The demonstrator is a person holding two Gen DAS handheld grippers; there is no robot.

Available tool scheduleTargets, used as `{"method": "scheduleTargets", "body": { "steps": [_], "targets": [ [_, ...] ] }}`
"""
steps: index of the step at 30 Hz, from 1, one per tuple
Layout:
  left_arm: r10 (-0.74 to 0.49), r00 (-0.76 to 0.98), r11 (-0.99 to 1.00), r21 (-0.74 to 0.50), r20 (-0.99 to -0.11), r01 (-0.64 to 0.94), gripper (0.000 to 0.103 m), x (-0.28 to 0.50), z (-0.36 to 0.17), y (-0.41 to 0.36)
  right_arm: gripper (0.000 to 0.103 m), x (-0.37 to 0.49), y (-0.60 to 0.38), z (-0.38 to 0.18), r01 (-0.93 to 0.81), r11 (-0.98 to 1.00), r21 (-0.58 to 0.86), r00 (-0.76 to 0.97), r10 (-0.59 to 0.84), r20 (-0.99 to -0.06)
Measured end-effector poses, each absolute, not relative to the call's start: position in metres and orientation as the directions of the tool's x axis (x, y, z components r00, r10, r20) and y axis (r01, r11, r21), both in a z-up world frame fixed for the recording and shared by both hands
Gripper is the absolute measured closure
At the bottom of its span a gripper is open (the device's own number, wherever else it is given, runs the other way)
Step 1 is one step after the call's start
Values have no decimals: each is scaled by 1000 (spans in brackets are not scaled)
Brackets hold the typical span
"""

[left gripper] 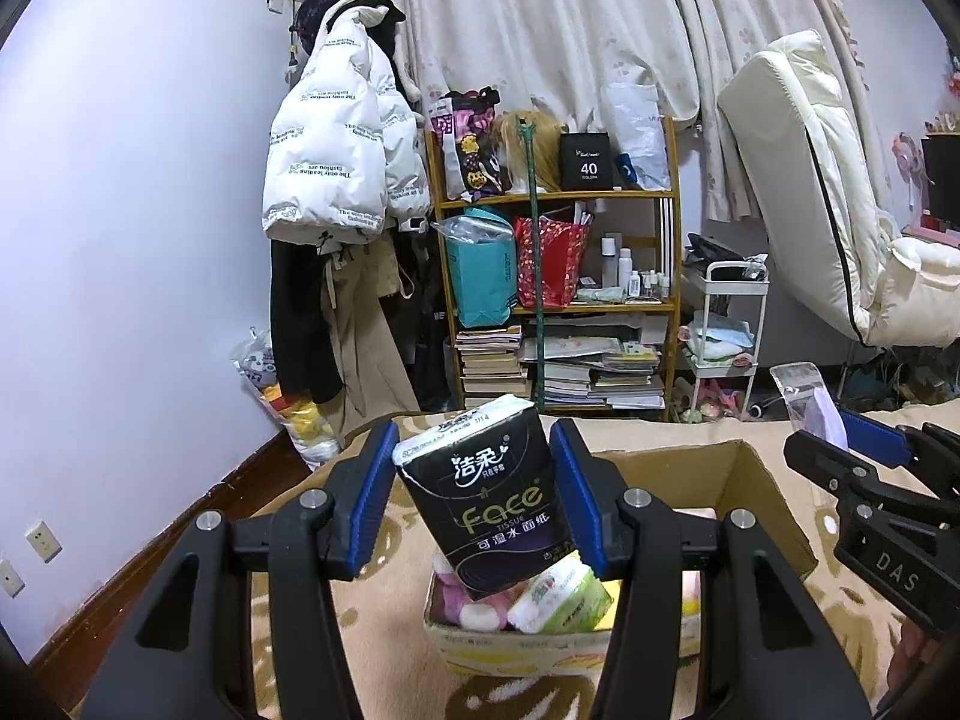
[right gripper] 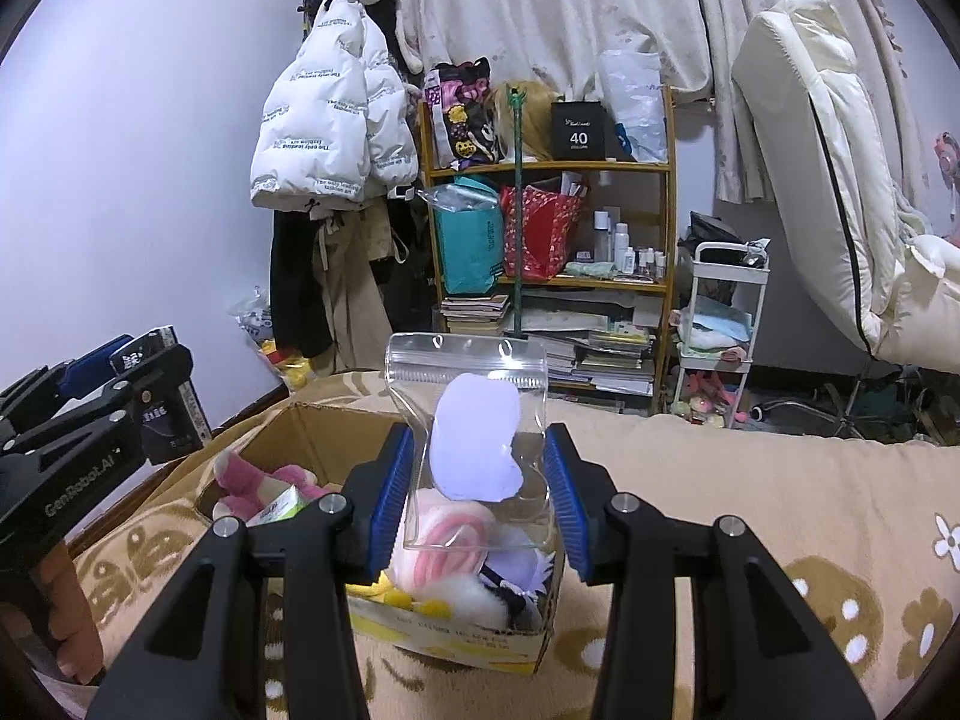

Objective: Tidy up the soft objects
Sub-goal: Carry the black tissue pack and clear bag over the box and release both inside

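My left gripper (left gripper: 474,492) is shut on a black pack of facial tissue (left gripper: 483,495), held tilted above an open cardboard box (left gripper: 708,468) on the bed. The box holds a green-and-white tissue pack (left gripper: 561,600) and pink-and-white plush items (left gripper: 474,609). My right gripper (right gripper: 480,498) is shut on a clear zip bag (right gripper: 474,420) with a pale lilac piece inside, over the same box (right gripper: 312,426), which shows a pink plush toy (right gripper: 252,480) and a pink-and-white plush (right gripper: 444,546). Each gripper appears at the edge of the other's view: the right gripper (left gripper: 840,438) and the left gripper (right gripper: 120,372).
A beige patterned blanket (right gripper: 750,510) covers the bed. Behind it stand a wooden shelf (left gripper: 558,198) with bags, books and bottles, a white puffer jacket (left gripper: 336,144) on a rack, a white trolley (left gripper: 726,324) and a folded cream mattress (left gripper: 828,180).
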State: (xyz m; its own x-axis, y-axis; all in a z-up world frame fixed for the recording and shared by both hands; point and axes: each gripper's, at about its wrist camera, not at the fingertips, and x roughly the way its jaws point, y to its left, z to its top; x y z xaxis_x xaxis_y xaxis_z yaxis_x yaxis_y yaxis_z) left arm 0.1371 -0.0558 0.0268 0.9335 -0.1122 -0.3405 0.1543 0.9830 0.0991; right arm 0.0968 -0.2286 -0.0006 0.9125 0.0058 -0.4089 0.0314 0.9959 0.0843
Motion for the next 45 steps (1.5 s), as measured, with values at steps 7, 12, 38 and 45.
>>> {"method": "scheduleTargets", "body": {
  "steps": [7,12,38,45],
  "targets": [
    [-123,925,982,89,-361,165,52,157,17,-61,56,114,-231,-10,21,994,112,903,29,-429],
    [-155,902,980,50,-403,191,52,168,8,-62,56,121,-234,-21,17,991,131,888,45,-457],
    [-193,842,969,37,-503,245,26,182,-21,-71,53,136,-225,-62,-45,987,153,808,126,-575],
    [-187,841,975,10,-508,223,19,184,-19,-61,53,136,-225,-62,-46,988,147,814,123,-567]
  ]
}}
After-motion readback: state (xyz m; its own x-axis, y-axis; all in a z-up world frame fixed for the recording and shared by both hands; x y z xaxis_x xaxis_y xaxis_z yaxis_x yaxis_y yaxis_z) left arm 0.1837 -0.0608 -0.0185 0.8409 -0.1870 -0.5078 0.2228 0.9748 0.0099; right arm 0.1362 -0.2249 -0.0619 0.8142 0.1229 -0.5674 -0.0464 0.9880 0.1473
